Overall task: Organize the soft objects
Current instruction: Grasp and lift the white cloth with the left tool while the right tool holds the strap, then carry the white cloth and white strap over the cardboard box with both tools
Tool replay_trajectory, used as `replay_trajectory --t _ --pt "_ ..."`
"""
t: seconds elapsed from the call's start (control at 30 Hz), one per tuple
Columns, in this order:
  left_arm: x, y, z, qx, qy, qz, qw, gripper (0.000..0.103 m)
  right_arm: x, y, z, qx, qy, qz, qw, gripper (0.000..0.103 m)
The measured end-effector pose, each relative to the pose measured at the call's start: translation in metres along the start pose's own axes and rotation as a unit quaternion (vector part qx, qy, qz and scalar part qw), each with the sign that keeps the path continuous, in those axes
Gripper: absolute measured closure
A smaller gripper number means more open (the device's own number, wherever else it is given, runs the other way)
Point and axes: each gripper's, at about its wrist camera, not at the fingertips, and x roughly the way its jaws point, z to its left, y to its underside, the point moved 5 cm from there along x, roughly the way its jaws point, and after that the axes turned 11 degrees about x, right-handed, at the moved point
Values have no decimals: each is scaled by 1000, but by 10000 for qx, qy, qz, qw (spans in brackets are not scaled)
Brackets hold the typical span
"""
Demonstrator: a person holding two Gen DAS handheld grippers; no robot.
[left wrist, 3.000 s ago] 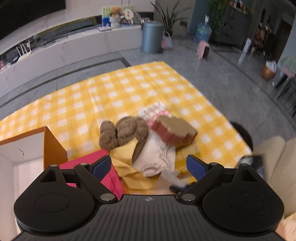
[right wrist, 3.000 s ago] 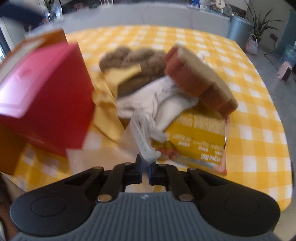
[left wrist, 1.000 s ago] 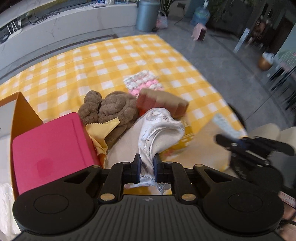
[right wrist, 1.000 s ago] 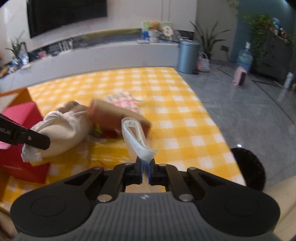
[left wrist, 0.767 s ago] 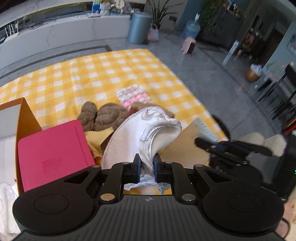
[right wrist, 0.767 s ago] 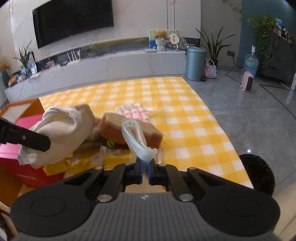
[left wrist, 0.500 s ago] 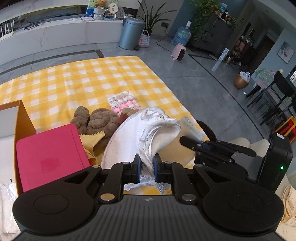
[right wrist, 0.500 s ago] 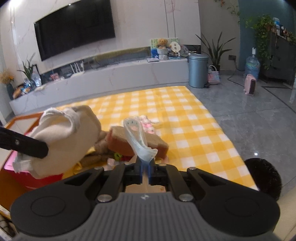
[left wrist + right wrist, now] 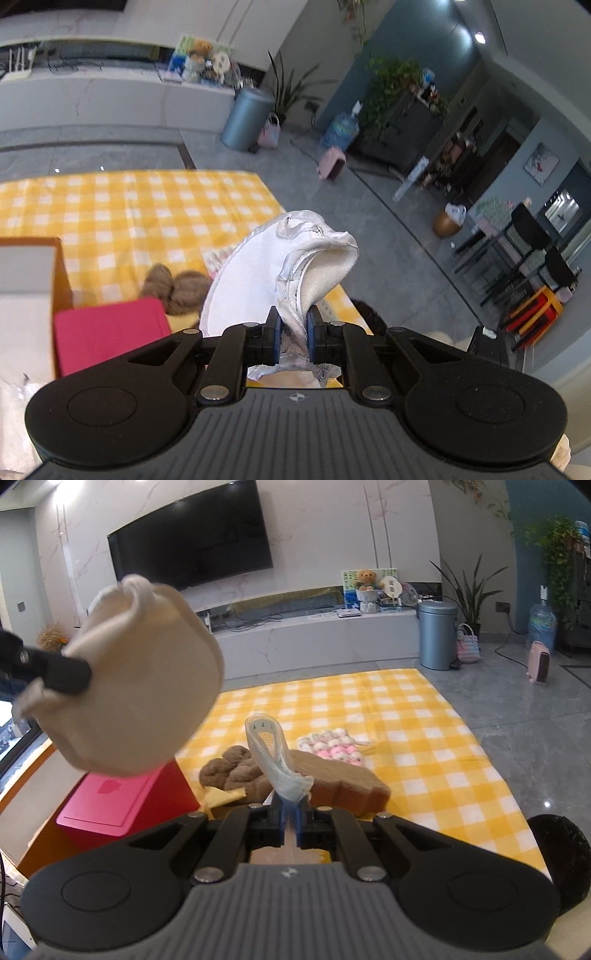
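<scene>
You are holding one soft garment between two grippers. Your left gripper [image 9: 291, 334] is pinching the bunched edge of the cream-white padded fabric garment [image 9: 295, 266] between its blue pads, and the right wrist view shows that garment [image 9: 144, 686] hanging in the air, clear of the yellow-and-white checked cloth [image 9: 406, 716] covering the surface. Your right gripper [image 9: 290, 818] is pressed together on the thin translucent mesh strap [image 9: 273, 753], which is curling upward from its tips; whether that strap belongs to the garment I cannot tell.

To do this step well, judge it as a carry to a container. Keep both pinches firm, because the limp fabric is likely to slip if either grip loosens. Move the two grippers together so the strap, if attached, is not being stretched or snagged. Carry the garment high enough to pass over the pink-red rigid box [image 9: 122, 797] at the near left and the orange-walled open box [image 9: 55, 266] beside it.

The brown knitted yarn bundle [image 9: 236, 771], the brown loaf-shaped sponge block [image 9: 340, 782] and the pink-and-white bobbled knitted square [image 9: 332, 747] are lying near the middle of the cloth, so avoid dragging the garment across them.
</scene>
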Motion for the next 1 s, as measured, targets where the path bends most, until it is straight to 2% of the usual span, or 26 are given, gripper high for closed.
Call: replay_trajectory --t 0.23,0.33,0.43,0.53,0.63,0.8,1.0 --pt "-40 3 28 -157 -295 -375 9987 88 -3 -2 33 -157 -657 -33 9977 100" --pt "-68 12 48 -324 -385 -660 9965 88 -9 -4 49 -169 -1087 -89 9939 100" --pt "-100 24 72 -452 -648 -978 9921 88 -17 -8 66 -170 -1470 -164 9889 100" --pt "-130 38 88 -226 -936 -1321 9865 88 -25 -10 86 -193 -1874 -215 9819 100" --pt "-145 55 96 -81 -1162 -1491 9819 88 -29 -11 110 -270 -2180 -200 9754 100" --pt "-146 80 107 196 -1632 -1583 9736 88 -23 -1 161 -673 -2319 116 9703 100" --pt "-125 110 120 662 -2024 -1202 9696 88 -9 11 208 -853 -2540 423 9625 100"
